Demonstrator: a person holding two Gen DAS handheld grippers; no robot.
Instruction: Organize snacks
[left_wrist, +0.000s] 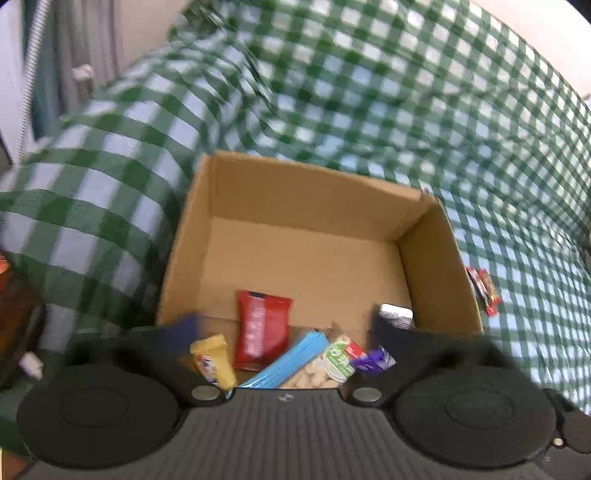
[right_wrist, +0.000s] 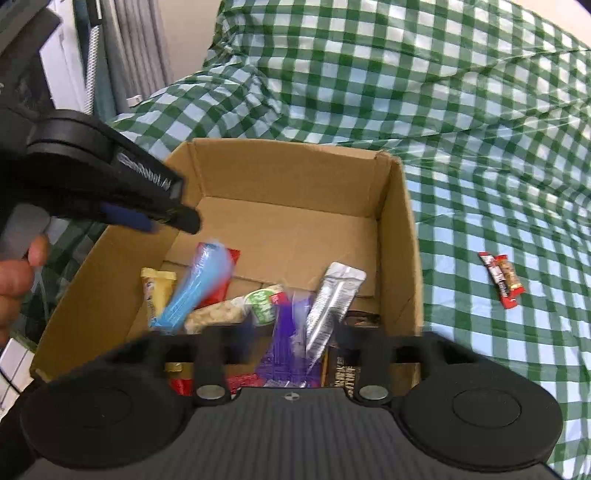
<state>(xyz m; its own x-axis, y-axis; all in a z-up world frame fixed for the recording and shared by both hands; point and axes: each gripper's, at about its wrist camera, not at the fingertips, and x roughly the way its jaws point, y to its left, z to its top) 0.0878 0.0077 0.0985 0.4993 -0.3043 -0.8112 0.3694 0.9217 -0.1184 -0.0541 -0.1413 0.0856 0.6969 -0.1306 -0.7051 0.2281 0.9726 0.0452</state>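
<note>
1. Green-checked cloth (right_wrist: 480, 110) surrounds the cardboard box (right_wrist: 288, 170), snacks heaped inside.
2. Left gripper (left_wrist: 291, 332) and right gripper (right_wrist: 288, 343) hover spread, empty.
3. Two bars (right_wrist: 501, 279) wait outside; approach low, pinch one wrapper cleanly.

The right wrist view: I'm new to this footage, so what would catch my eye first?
An open brown cardboard box sits mid-frame on a green-and-white checked cloth, with a jumble of snack packets at its near end, among them a light blue wrapper and a silver foil pouch. To the box's right, two small red-ended snack bars lie alone on the cloth. The black left gripper reaches over the box's left wall.
</note>
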